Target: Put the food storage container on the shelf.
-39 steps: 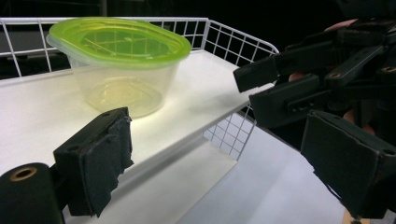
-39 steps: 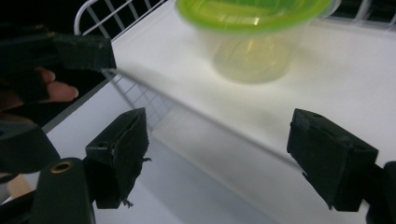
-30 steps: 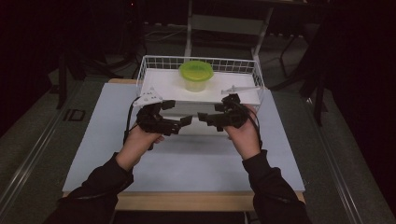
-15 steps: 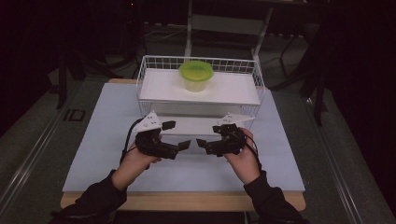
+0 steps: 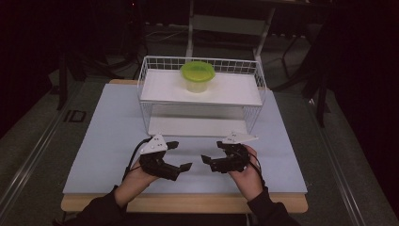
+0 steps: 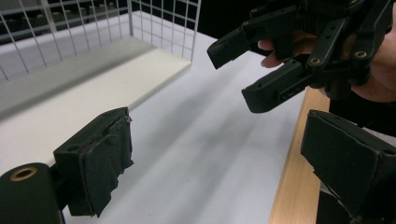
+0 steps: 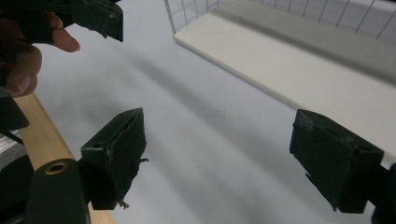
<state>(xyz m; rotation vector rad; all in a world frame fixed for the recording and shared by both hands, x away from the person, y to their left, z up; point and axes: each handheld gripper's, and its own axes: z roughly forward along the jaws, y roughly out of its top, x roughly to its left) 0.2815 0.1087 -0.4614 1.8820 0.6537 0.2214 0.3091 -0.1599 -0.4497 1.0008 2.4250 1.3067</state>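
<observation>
Green-lidded container (image 5: 197, 76) sits well beyond both grippers' fingers (image 5: 186, 166).

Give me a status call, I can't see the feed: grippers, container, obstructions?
Left hand-held gripper open, empty. Right hand-held gripper open, empty. Green-lidded container on wire rack upper shelf, untouched. Nothing lies between them.

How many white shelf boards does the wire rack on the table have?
2. The upper white shelf board carries a round lidded container with a green lid. The lower white shelf board lies on the table under it. The white wire rack surrounds both.
</observation>
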